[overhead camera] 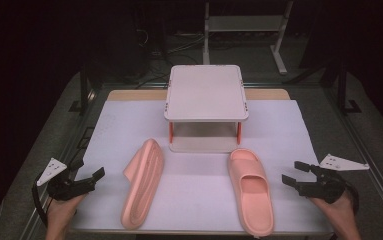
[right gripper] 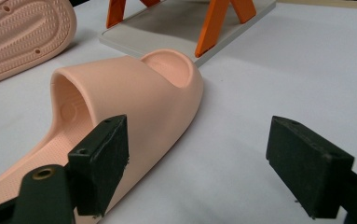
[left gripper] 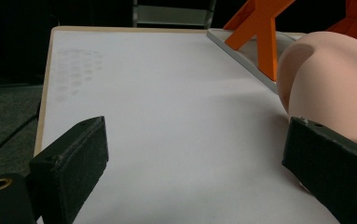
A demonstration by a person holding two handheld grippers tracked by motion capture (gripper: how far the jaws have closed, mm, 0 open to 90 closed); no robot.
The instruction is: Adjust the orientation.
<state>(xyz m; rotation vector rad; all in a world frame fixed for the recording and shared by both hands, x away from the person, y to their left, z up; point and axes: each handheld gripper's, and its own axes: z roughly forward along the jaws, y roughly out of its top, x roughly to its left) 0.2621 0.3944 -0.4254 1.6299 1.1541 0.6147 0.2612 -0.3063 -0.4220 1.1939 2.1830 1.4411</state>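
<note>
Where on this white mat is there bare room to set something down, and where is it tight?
Bare patches: between the sole-up slipper and the upright slipper, on the white mat; and both back corners beside the small shelf. Tight: where both slippers' toes near the shelf's base. Both the left claw and right claw are open at the sides.

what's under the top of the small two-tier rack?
Under the white top of the small orange-legged two-tier rack, the lower shelf's front strip lies bare; the top covers its back.
</note>
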